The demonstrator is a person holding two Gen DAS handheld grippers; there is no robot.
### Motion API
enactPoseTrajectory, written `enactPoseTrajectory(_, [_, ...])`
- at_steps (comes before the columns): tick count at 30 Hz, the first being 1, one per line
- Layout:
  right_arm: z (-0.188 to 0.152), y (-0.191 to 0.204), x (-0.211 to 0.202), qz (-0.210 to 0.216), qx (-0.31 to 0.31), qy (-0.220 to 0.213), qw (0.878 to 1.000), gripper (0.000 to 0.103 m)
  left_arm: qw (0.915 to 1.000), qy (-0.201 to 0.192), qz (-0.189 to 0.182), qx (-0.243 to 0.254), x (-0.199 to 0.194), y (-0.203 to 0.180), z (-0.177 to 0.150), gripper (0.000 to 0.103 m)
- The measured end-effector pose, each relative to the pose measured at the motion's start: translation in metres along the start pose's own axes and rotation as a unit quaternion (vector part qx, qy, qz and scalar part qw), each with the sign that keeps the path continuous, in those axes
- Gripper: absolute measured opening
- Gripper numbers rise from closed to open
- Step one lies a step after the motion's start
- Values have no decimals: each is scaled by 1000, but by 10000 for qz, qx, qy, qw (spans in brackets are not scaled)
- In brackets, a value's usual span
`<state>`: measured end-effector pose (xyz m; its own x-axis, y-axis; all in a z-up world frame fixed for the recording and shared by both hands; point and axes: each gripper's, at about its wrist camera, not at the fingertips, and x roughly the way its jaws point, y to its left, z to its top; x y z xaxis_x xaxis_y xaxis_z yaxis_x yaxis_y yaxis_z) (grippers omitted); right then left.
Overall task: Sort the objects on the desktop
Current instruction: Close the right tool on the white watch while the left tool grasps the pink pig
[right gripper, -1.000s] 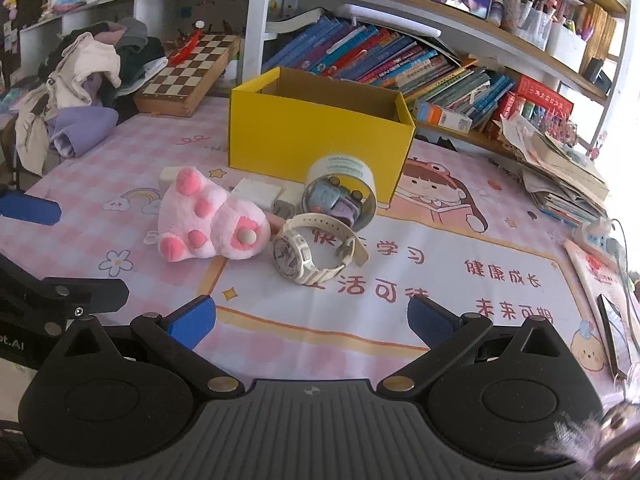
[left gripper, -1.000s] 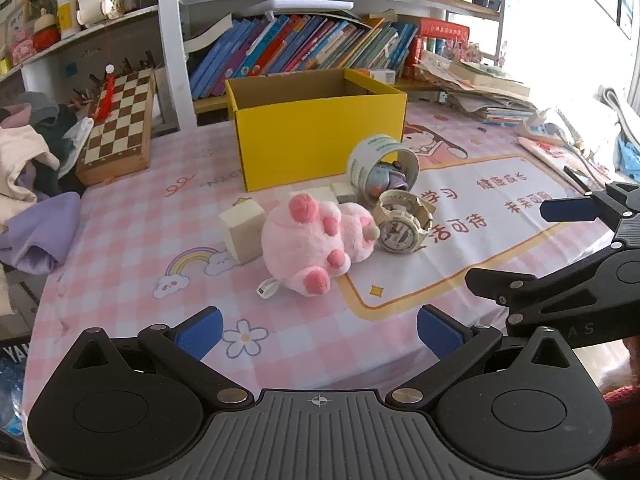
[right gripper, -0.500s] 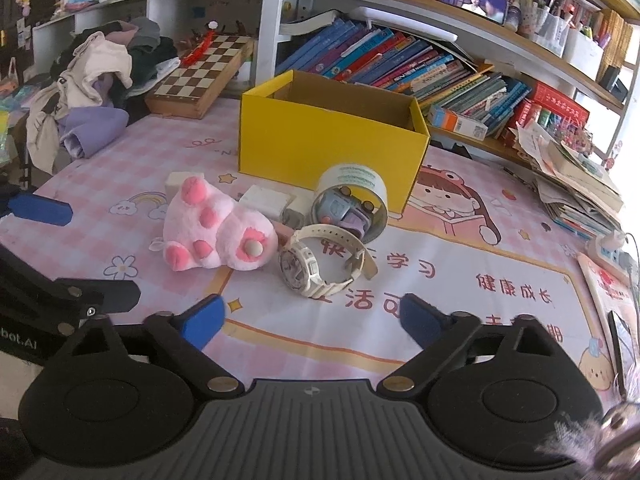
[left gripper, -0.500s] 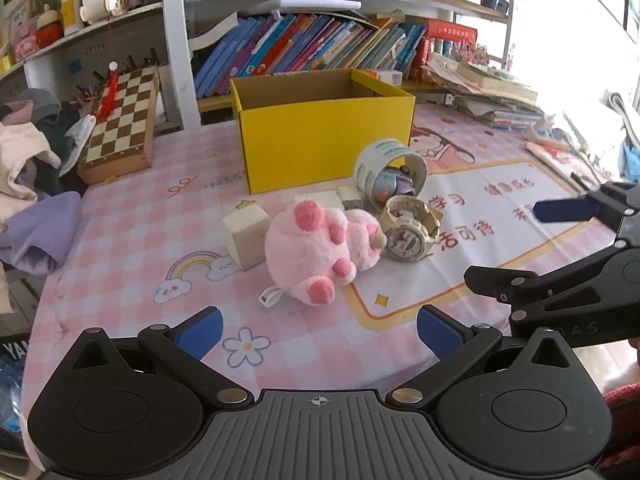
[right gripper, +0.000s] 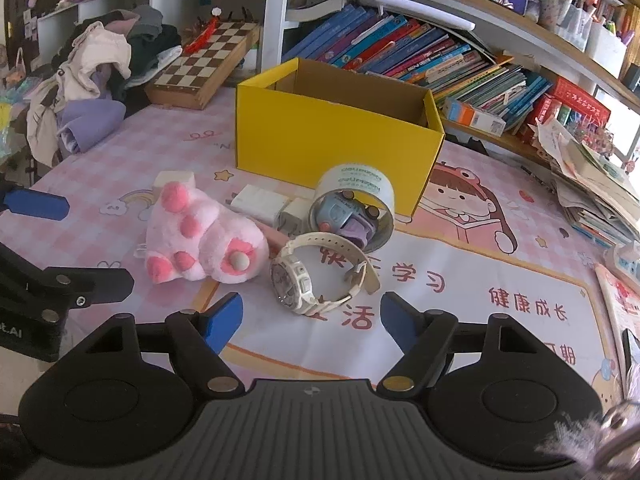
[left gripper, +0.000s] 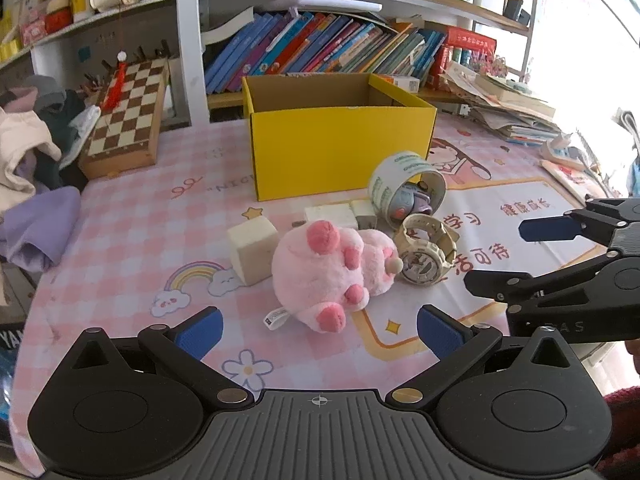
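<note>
Both tongs hang released over the near table edge: the left gripper (left gripper: 318, 330) faces the pink plush toy (left gripper: 328, 274), the right gripper (right gripper: 311, 318) the white watch (right gripper: 320, 272). Beyond lie a cream block (left gripper: 253, 248), and a tape roll (right gripper: 354, 200) on its side with small toys inside, its print too small to read. The pink checked tablecloth (left gripper: 132, 236) carries red Chinese characters. Farther stands the open yellow box (right gripper: 332, 136), then a chessboard (left gripper: 128, 112) and bookshelves (right gripper: 420, 52).

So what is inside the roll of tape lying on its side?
A small blue and purple toy car sits inside the tape roll. The roll's wall covers the car's rear part.
</note>
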<state>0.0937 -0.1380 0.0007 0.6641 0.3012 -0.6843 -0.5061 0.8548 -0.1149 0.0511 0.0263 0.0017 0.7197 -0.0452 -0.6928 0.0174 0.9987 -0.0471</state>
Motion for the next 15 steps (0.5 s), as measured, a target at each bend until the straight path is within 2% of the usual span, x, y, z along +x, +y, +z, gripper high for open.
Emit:
enactPoseTrajectory(4, [6, -4, 9, 38, -90, 87, 9999, 74, 10000, 17, -26, -87, 8, 2, 5, 103])
enactPoseTrajectory(9, [13, -11, 21, 175, -189, 194, 9995, 55, 10000, 55, 3, -65, 20, -1, 12, 103])
enactPoseTrajectory(15, [22, -17, 37, 334, -338, 283, 9985, 43, 9999, 116, 58, -53, 33, -3, 20, 103])
